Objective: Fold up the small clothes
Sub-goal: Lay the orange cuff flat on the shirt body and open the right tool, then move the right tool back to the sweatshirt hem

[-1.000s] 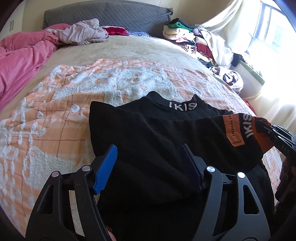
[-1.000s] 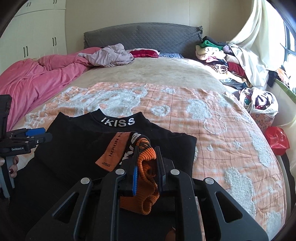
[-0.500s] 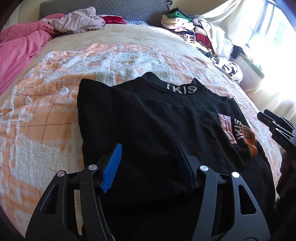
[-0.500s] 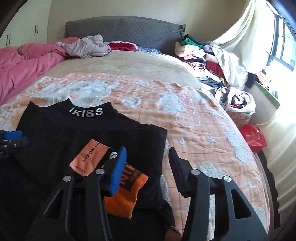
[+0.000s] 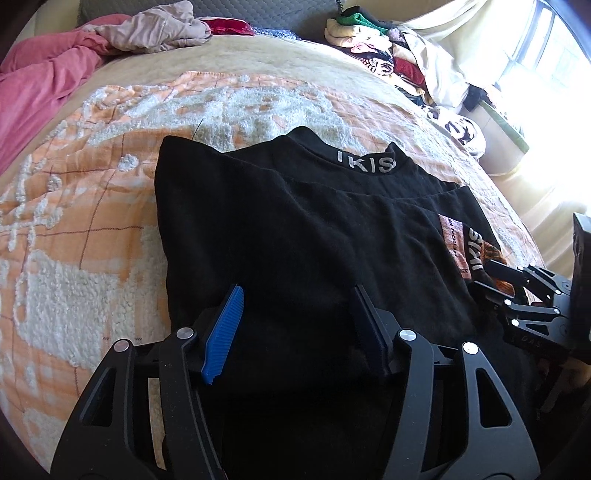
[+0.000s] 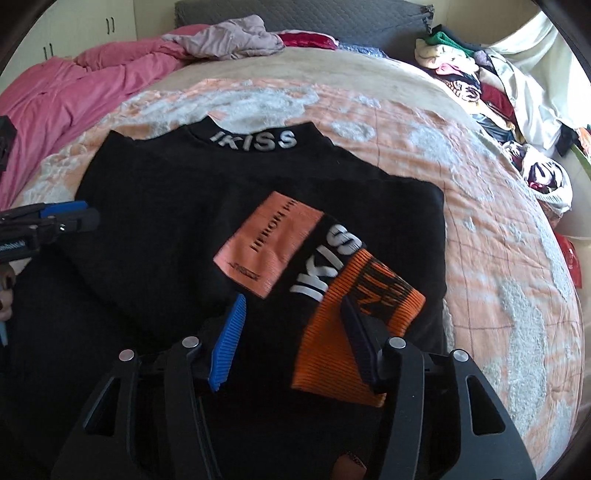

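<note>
A bed is filling both views, its grey headboard (image 6: 295, 22) running along the top of the frame and an orange and white tufted blanket (image 5: 74, 229) spreading across the mattress; a pink duvet (image 6: 74, 92) is bunching at the upper left and a heap of mixed clothes (image 5: 376, 48) is piling up at the upper right beside the bright window. The black top (image 5: 295, 229) is lying flat on the blanket in the middle of each frame, its lettered collar (image 6: 255, 142) pointing toward the headboard and one sleeve lying folded across the body toward the lower right of the right wrist view. That sleeve is ending in an orange ribbed cuff (image 6: 354, 332), with a salmon patch (image 6: 269, 247) just above it. The right gripper (image 6: 291, 343) is hovering over the cuff at the bottom of its frame; its jaws have just been opening and are standing apart, the cuff lying beneath them unpinched. The left gripper (image 5: 295, 328) is hanging over the top's lower left part, jaws apart with nothing clamped. The knit is looking soft, light and limp, so it is likely to sag and slide when lifted; pinching a doubled edge or the thicker hem and shoulder corners, rather than the flat middle, is probably the surer hold.
</note>
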